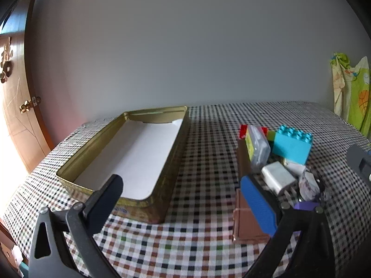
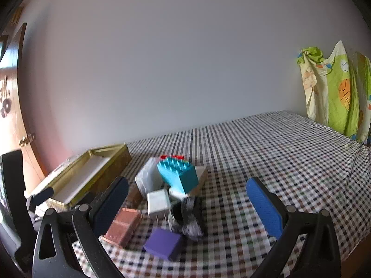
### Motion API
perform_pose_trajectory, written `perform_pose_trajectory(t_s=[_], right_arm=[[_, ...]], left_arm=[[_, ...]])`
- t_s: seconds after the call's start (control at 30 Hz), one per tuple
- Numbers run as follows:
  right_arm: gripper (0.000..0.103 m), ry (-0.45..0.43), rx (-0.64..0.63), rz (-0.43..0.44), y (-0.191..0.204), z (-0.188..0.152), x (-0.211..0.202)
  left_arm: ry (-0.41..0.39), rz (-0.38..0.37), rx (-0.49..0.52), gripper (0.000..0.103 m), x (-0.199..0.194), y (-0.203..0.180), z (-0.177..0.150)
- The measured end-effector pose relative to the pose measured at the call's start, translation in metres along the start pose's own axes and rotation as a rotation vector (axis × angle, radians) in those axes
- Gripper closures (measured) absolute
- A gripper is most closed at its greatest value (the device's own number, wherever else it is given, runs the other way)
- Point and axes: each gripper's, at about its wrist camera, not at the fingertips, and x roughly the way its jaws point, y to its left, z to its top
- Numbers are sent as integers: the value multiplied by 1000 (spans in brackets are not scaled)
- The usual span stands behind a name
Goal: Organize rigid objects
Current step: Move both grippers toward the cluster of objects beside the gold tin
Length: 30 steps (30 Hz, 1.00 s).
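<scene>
An empty gold tin (image 1: 92,143) with a white lining lies on the checked cloth, ahead and left of my left gripper (image 1: 183,205), which is open and holds nothing. To its right is a pile: a teal building block (image 1: 292,146), a clear plastic case (image 1: 258,148), a white charger (image 1: 278,178), a brown box (image 1: 248,220) and a purple block (image 1: 303,206). My right gripper (image 2: 187,206) is open and faces the same pile: teal block (image 2: 178,176), charger (image 2: 158,202), brown box (image 2: 123,227), purple block (image 2: 163,243). Neither gripper's pads touch anything. The tin (image 2: 109,149) lies far left in this view.
The checked tablecloth (image 2: 278,162) runs back to a plain wall. A wooden door (image 1: 14,115) stands at the left. A green patterned cloth (image 2: 336,92) hangs at the far right. A blurred dark and white object (image 2: 187,217) lies in the pile.
</scene>
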Motion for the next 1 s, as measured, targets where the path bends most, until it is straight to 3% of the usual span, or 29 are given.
perform_pose_trajectory(t_s=[0.27,0.33,0.4,0.57,0.8,1.0], right_arm=[[3,8,-31,7,-5,-12,-5],[4,29,-33,0,-4,-20,0],[7,49,-33,8,-5,-23,4],[22,94,-33,40,-10,-30,9],[31,104,-48,9,-14,-34,12],[35,130,-13,32,-28,-30,14]], left_arm=[[31,-12,64,1,-8,-7,-8],[53,-20,73,5,-9,-7,-11],[73,-23,85,11,-9,-8,-13],[105,-72,123,12,-6,-22,-13],[172,-122,180,27,10,-47,-10],[192,-123,182,28,27,-55,-2]])
